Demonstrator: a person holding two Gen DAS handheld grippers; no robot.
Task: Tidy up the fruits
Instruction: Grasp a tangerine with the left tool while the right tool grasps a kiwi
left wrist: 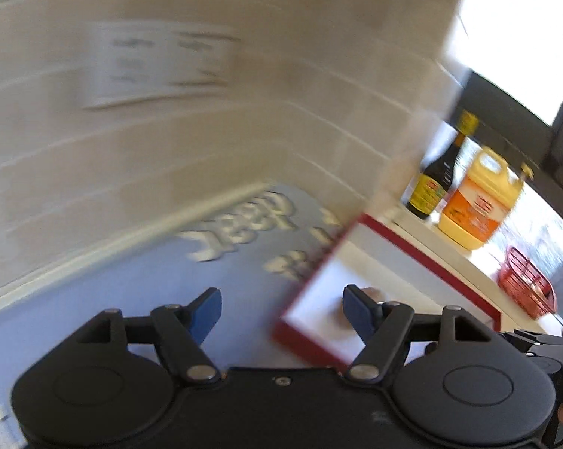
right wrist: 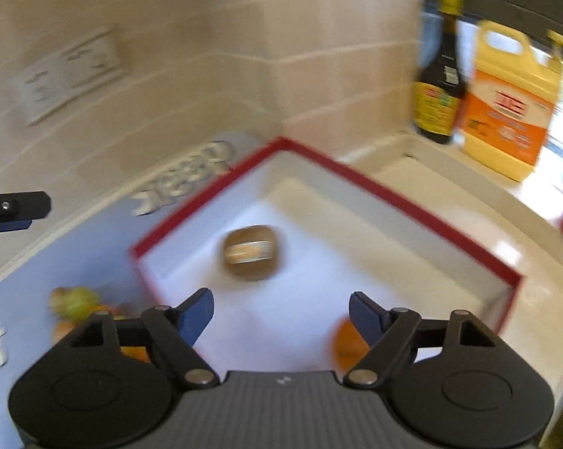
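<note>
A white tray with a red rim (right wrist: 404,202) lies on a blue mat. In the right wrist view a brown kiwi with a sticker (right wrist: 252,251) lies inside it, and an orange fruit (right wrist: 344,342) sits in the tray beside my right fingertip. More fruit, one green-yellow (right wrist: 75,301) and orange ones, lies on the mat left of the tray. My right gripper (right wrist: 281,316) is open and empty above the tray's near part. My left gripper (left wrist: 283,312) is open and empty over the mat at the tray's left corner (left wrist: 311,321). Both views are blurred.
A dark sauce bottle (right wrist: 436,75) and a yellow jug (right wrist: 509,104) stand on the white ledge behind the tray. A red basket (left wrist: 526,284) sits further right. A tiled wall with a socket plate (right wrist: 68,75) is close behind the mat (left wrist: 94,299).
</note>
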